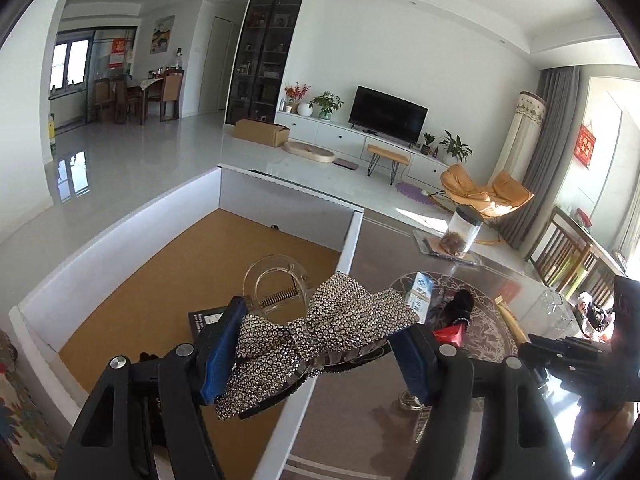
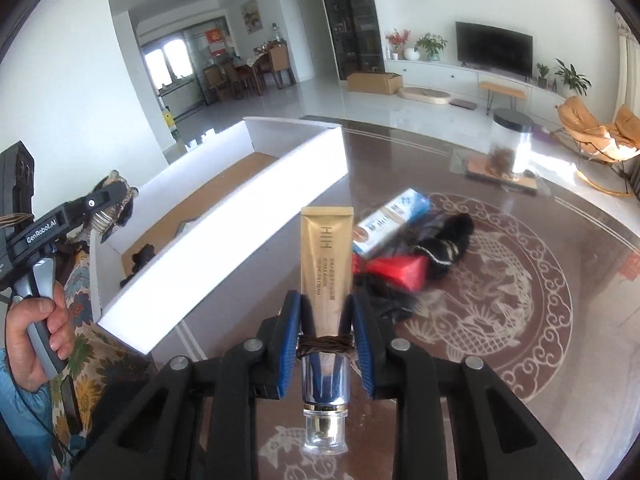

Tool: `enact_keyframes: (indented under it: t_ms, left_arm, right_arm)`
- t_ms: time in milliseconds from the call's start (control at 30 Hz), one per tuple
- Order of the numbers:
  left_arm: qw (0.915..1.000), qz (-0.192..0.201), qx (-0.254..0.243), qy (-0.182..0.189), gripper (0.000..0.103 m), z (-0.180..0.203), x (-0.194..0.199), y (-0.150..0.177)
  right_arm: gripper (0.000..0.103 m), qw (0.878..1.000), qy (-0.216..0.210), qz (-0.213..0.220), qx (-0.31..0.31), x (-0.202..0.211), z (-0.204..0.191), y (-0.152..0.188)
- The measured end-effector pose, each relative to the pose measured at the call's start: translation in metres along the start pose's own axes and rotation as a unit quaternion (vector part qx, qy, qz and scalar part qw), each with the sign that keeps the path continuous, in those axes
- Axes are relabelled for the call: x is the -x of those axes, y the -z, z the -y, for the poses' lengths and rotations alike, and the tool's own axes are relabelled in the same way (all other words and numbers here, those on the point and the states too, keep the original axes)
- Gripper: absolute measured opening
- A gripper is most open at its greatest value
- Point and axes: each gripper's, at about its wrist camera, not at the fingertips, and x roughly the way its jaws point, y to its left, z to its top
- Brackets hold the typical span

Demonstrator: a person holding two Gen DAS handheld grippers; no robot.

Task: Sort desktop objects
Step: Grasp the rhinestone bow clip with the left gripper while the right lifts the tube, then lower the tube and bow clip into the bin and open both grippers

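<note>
My left gripper (image 1: pixel 316 356) is clamping a rhinestone bow clip (image 1: pixel 320 328) over the white box's wall (image 1: pixel 352 240), above a clear claw clip (image 1: pixel 276 284). My right gripper (image 2: pixel 326 340) is squeezing a gold cream tube (image 2: pixel 326 264) above the worktop (image 2: pixel 580 320), with a blue-white carton (image 2: pixel 392 220), red packet (image 2: pixel 400 272) and black fabric (image 2: pixel 448 244) lying piled ahead.

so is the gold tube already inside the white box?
No. The gold tube is clamped in the right tool above the table, to the right of the white box.

Small print on gold tube (image 2: pixel 326 256) unreadable, dark items in white box (image 2: pixel 256 216) behind its wall, indistinct
</note>
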Motion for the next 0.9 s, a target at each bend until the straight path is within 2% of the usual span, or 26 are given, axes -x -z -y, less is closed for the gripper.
enact_keyframes:
  t_ms: [100,233,367,467,533,567,600,667,767,900]
  left_arm:
    - [0.9983,-0.031,0.022,-0.045,0.068,-0.054,-0.02,-0.016]
    - [0.9909,-0.077,0.055,-0.096,0.068,-0.118,-0.049,-0.023]
    - [0.9818,-0.117,0.082,-0.125,0.068,-0.161,-0.07,-0.021]
    - [0.9766,-0.139,0.094,-0.134,0.069,-0.178,-0.081,-0.015]
    - [0.9704,-0.164,0.114,-0.136,0.071,-0.186,-0.09,-0.009]
    - [0.9673,-0.177,0.127,-0.13,0.08,-0.19,-0.095,-0.005]
    - [0.9647,-0.188,0.137,-0.123,0.089,-0.192,-0.099,-0.001]
    - [0.9675,-0.181,0.118,-0.131,0.089,-0.184,-0.098,0.0]
    - [0.9705,-0.171,0.098,-0.139,0.089,-0.171,-0.094,0.0]
    - [0.9805,-0.126,0.075,-0.131,0.089,-0.136,-0.071,-0.002]
  right_arm:
    - [0.027,0.998,-0.053,0.013,0.016,-0.027,-0.05,-0.044]
    - [0.027,0.991,-0.127,0.017,0.044,-0.071,-0.132,-0.077]
    - [0.027,0.981,-0.181,-0.014,0.064,-0.123,-0.2,-0.079]
    - [0.027,0.977,-0.194,-0.051,0.076,-0.162,-0.234,-0.065]
    - [0.029,0.974,-0.194,-0.075,0.085,-0.186,-0.245,-0.055]
    - [0.031,0.974,-0.191,-0.085,0.09,-0.194,-0.249,-0.05]
    - [0.041,0.974,-0.188,-0.093,0.092,-0.2,-0.25,-0.047]
    - [0.05,0.974,-0.189,-0.092,0.083,-0.203,-0.245,-0.042]
    - [0.057,0.977,-0.189,-0.074,0.07,-0.191,-0.227,-0.041]
    - [0.067,0.983,-0.178,-0.019,0.049,-0.154,-0.183,-0.037]
